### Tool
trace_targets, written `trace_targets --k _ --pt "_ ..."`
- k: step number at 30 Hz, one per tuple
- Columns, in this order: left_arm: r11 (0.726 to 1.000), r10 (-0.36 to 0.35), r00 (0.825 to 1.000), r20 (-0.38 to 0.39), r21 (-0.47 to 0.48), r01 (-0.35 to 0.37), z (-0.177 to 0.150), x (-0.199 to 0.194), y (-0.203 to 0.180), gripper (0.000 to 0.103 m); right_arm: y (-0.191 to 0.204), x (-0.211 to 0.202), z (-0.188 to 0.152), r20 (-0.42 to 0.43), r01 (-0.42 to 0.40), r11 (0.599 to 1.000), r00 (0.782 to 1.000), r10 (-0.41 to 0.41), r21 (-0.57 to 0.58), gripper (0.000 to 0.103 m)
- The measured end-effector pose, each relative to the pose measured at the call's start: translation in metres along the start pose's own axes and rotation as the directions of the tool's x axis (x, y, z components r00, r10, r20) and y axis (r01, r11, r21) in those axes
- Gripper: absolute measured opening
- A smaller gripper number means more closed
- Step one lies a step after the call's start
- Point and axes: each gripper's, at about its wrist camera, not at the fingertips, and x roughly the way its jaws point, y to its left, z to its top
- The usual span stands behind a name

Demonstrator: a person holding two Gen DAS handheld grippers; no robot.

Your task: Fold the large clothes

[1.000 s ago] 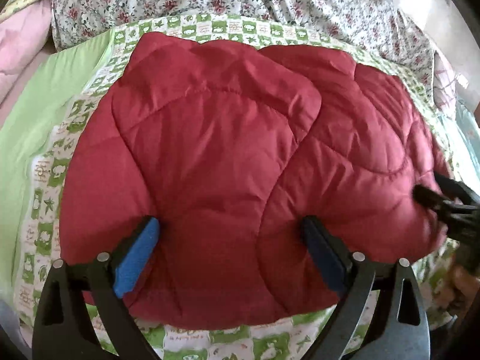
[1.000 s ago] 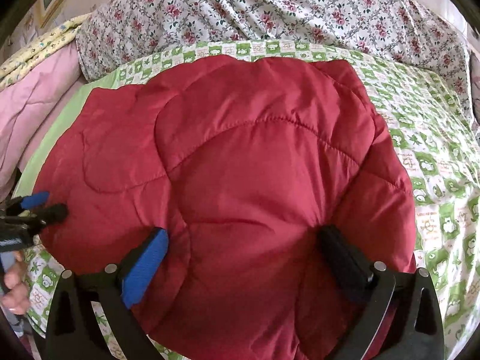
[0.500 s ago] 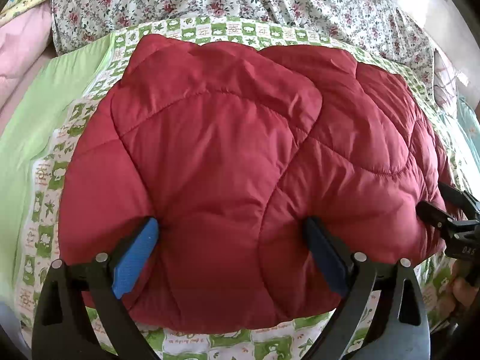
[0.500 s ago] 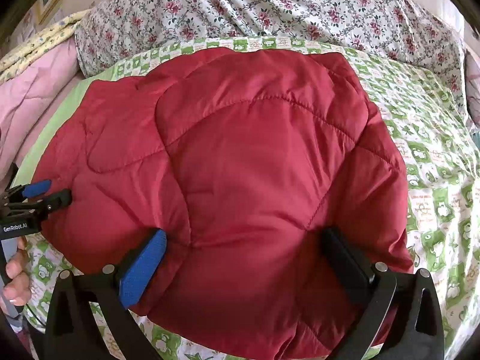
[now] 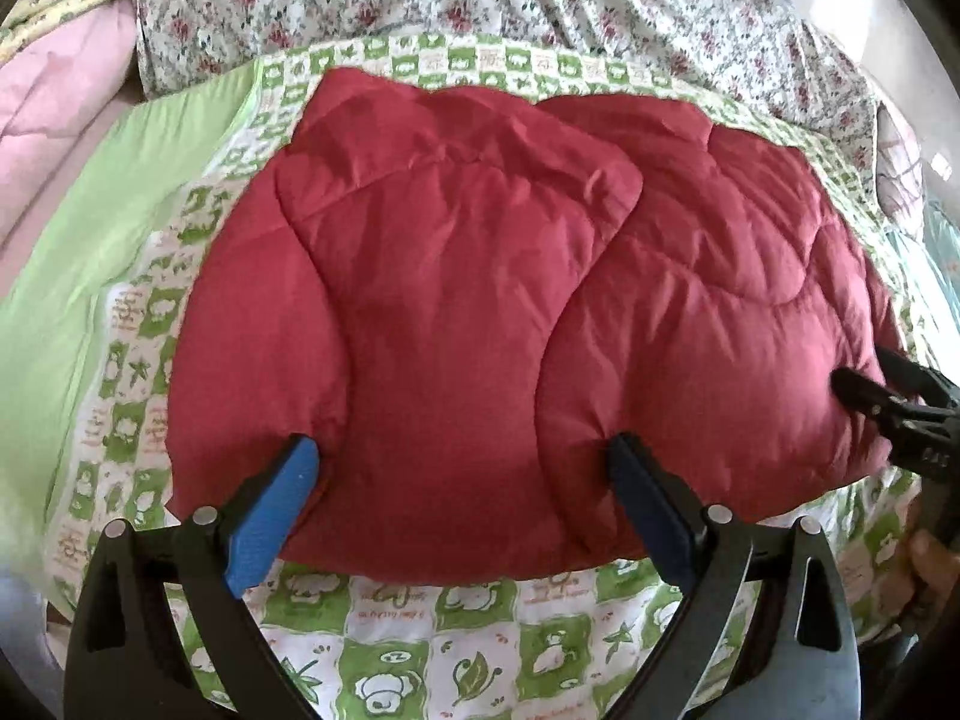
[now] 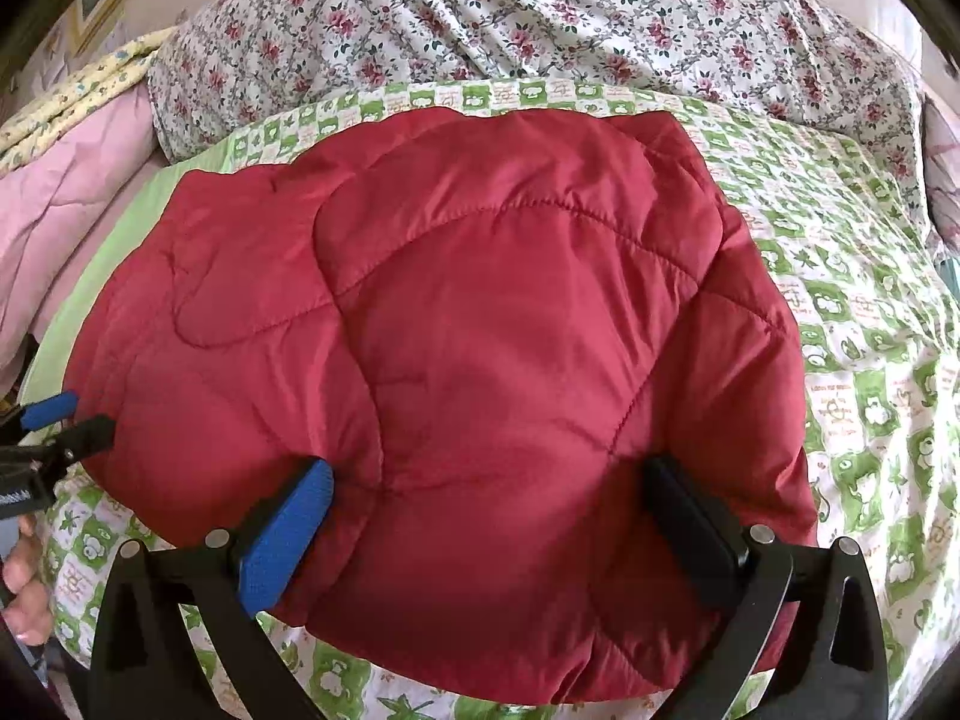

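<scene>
The puffy red quilted jacket lies folded in a rounded bundle on the green-and-white checked bedsheet. The left gripper and the right gripper are both spread wide against its near edge, clamping nothing. Sheet shows all round it.

Green-checked sheet, floral quilt, pink blanket.

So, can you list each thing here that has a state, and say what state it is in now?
Red quilted jacket: folded into a puffy bundle, lying on the bed.
Left gripper: open, fingers straddling the jacket's near edge.
Right gripper: open, fingers straddling the jacket's near edge.
Green patterned sheet: spread flat under the jacket.
Floral bedding: bunched up behind the jacket.
</scene>
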Motion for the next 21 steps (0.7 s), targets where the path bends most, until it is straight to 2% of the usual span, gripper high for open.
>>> trace_targets --k 4,10,16,21 --pt "1.000 0.008 1.000 -0.002 0.013 -0.008 0.002 0.012 -0.001 0.103 0.000 -0.002 -0.002 -0.001 0.001 1.000 1.000 -0.001 -0.004 0.103" --pt "1.000 0.001 1.000 -0.008 0.017 -0.001 0.006 0.016 0.000 0.103 -0.002 0.004 0.000 -0.010 -0.007 1.000 1.000 0.007 0.002 0.103" --pt "1.000 -0.008 1.000 0.019 0.006 0.008 0.003 -0.004 0.003 0.103 -0.002 -0.016 0.000 0.021 -0.039 0.999 0.999 0.039 0.033 0.103" --pt "1.000 -0.008 0.999 0.043 -0.005 0.008 -0.003 -0.023 0.008 0.103 0.006 -0.041 -0.009 0.046 -0.067 0.998 0.997 0.067 0.009 0.103"
